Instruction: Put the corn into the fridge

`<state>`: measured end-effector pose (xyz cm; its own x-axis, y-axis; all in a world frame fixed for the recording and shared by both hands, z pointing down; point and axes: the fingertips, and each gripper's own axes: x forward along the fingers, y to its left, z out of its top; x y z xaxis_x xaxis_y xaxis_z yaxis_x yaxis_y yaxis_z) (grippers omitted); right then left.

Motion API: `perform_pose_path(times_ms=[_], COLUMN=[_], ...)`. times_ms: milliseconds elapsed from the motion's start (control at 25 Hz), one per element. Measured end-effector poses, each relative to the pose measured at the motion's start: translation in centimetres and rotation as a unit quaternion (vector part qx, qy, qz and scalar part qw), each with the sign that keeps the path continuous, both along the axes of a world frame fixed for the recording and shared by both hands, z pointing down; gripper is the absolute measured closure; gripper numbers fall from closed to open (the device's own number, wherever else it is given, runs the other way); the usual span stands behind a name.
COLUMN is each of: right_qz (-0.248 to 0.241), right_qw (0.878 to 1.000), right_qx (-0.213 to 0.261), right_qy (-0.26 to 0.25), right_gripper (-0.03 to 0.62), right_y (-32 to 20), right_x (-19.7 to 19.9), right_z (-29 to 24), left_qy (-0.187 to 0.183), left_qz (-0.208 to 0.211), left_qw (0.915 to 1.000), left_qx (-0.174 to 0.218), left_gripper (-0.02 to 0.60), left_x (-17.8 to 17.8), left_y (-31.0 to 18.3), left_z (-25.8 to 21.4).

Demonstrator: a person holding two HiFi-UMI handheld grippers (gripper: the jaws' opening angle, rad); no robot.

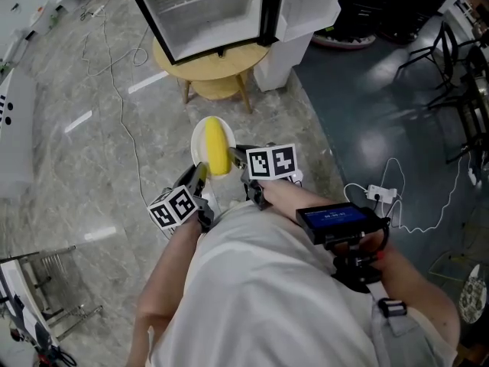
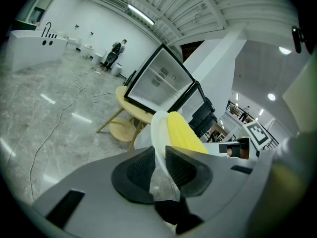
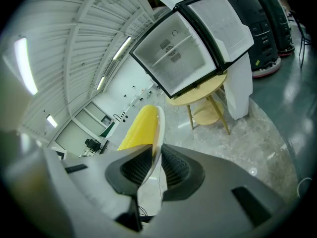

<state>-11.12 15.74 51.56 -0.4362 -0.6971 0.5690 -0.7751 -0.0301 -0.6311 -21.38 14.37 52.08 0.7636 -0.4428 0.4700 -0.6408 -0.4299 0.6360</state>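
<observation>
Grey marbled floor [image 1: 84, 167] fills the left and centre of the head view, with a thin cable [image 1: 122, 102] trailing across it and a darker blue-grey floor section [image 1: 382, 105] at the right. At the upper centre of the frame stands a small fridge [image 1: 206, 14] on a round wooden table [image 1: 218, 67]; its door [image 1: 309, 2] is swung open to the right and the interior appears bare, with one shelf visible. Below the table, near frame centre, a white plate [image 1: 199, 138] is held in the air and carries the corn [image 1: 217, 147], a yellow cob lying lengthwise on it. Left gripper [image 2: 159, 155]: jaws clamped on the plate's rim, the ribbed pads pressing the thin white edge from both sides, the cob just beyond them. Right gripper [image 3: 156, 155]: jaws likewise closed on the plate's rim at the opposite side, the cob lying against the plate's upper face. Both gripper views look toward the open fridge. The corn is on the plate, clear of the fridge and not yet inside it. The person's white-clad torso [image 1: 260, 289] occupies the lower centre of the head view.
</observation>
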Motion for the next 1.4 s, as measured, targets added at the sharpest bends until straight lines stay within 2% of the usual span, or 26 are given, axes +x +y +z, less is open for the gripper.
perform_pose_path(times_ms=[640,1400], right_qz=[0.010,0.021], right_qw=[1.000,1.000], right_qx=[0.003,0.003], right_qy=[0.001,-0.002], right_gripper=[0.536,0.536], right_y=[0.5,0.3], right_x=[1.0,5.7], right_z=[-0.1,0.2], left_qy=[0.004,-0.002], left_qz=[0.007,0.024], left_qw=[1.0000,0.9997], left_qx=[0.000,-0.004], left_gripper=[0.522,0.522], left_x=[1.0,5.8], left_y=[0.4,0.1], left_z=[0.0,0.1])
